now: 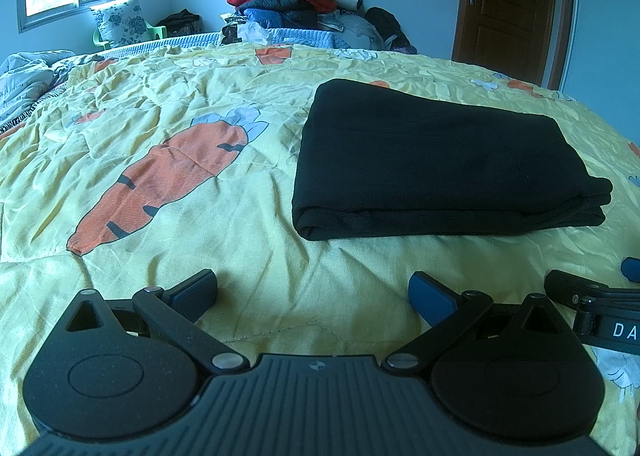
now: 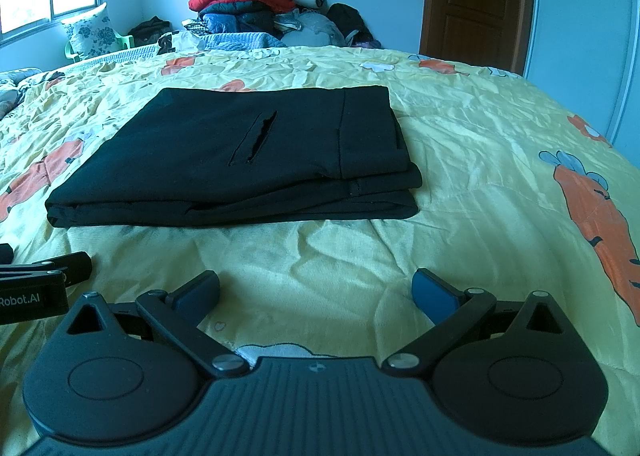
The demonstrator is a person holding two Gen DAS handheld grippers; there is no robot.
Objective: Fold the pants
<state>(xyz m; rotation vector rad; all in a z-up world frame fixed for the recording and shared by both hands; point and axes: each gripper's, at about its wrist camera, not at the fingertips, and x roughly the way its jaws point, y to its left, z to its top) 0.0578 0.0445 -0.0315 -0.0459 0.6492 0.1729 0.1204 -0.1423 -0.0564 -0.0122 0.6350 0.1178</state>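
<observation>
Both hand-held grippers hover low over the bed with fingers spread wide and nothing between them: the left gripper (image 1: pixel 313 288) and the right gripper (image 2: pixel 316 290) sit side by side, near each other. Ahead of them the black pants (image 2: pixel 240 160) lie folded into a flat rectangular stack on the yellow carrot-print quilt (image 1: pixel 160 176), a slit pocket (image 2: pixel 254 138) facing up, apart from both grippers

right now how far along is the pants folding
Looks essentially done: the black pants lie in a compact, layered rectangle on the yellow carrot bedspread. Nothing is in hand; the left tongs and right tongs are open, short of the bundle. At most, tidying the near edges remains.
</observation>
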